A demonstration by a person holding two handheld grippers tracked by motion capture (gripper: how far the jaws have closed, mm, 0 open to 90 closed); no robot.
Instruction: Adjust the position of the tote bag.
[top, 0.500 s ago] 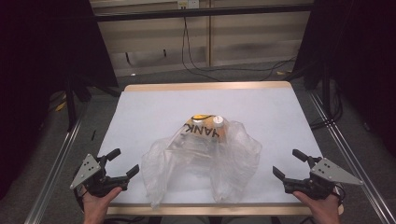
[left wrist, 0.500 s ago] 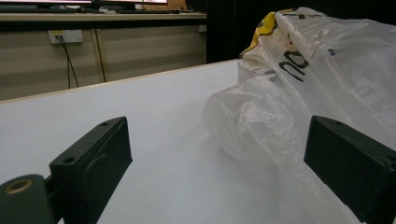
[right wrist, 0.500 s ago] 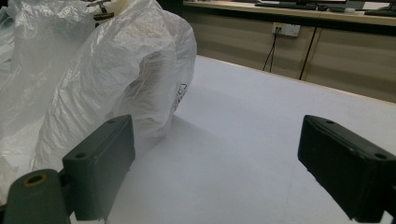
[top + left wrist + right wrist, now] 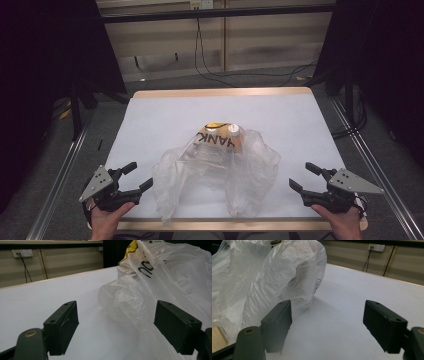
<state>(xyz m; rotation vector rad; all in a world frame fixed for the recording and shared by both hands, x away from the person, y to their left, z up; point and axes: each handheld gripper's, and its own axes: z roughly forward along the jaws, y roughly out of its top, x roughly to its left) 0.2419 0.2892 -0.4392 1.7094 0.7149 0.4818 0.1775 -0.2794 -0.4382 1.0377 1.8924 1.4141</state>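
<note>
A crumpled clear plastic bag (image 4: pixel 215 177) lies on the white table (image 4: pixel 165 120) near its front edge. A yellow-brown packet (image 4: pixel 220 137) with dark letters sticks out of the bag's far side. My left gripper (image 4: pixel 137 175) sits at the front left, open, its jaws just left of the bag. In the left gripper view the bag (image 4: pixel 160 287) rises beside the right jaw and nothing lies between the jaws. My right gripper (image 4: pixel 302 176) rests at the front right, open, a short way from the bag. The right gripper view has the bag (image 4: pixel 274 282) behind its left jaw.
The table has a wooden rim (image 4: pixel 220 92). Metal rails (image 4: pixel 55 185) run along both sides of it. Cables (image 4: pixel 210 60) hang at the back wall, above the grey floor. A socket (image 4: pixel 375 247) is on the wall.
</note>
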